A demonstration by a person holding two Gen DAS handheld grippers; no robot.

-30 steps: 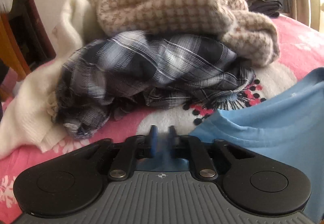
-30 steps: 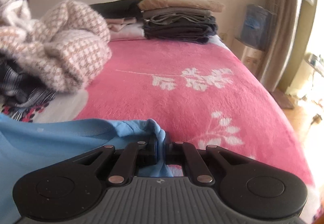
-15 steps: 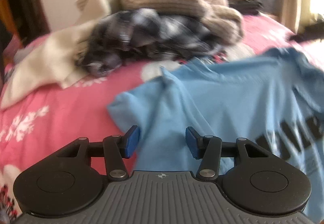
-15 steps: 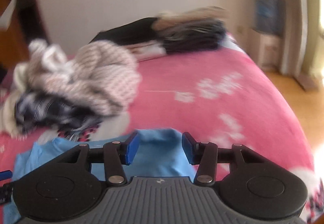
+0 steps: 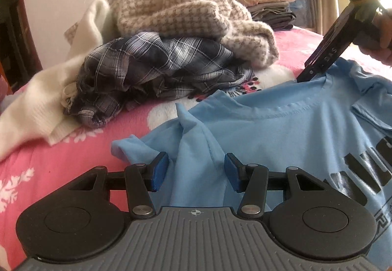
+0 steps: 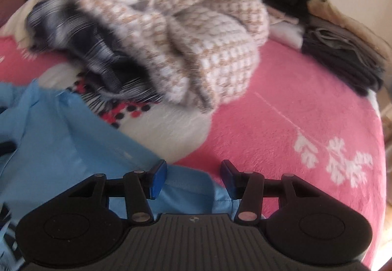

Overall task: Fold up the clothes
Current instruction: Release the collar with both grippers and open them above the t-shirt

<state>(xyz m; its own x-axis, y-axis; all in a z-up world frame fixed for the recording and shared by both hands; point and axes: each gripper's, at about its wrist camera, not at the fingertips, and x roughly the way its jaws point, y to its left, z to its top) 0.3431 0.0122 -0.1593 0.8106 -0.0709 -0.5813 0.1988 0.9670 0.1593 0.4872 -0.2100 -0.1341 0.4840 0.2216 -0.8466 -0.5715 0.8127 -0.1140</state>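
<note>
- My blue T-shirt (image 5: 281, 133) has big black letters on the front, but the edge of the picture cuts them off, so I can't read the word.
- My other claw (image 5: 328, 55) has small pale letters on its black side. They look upside down, and I can't make them out.
</note>
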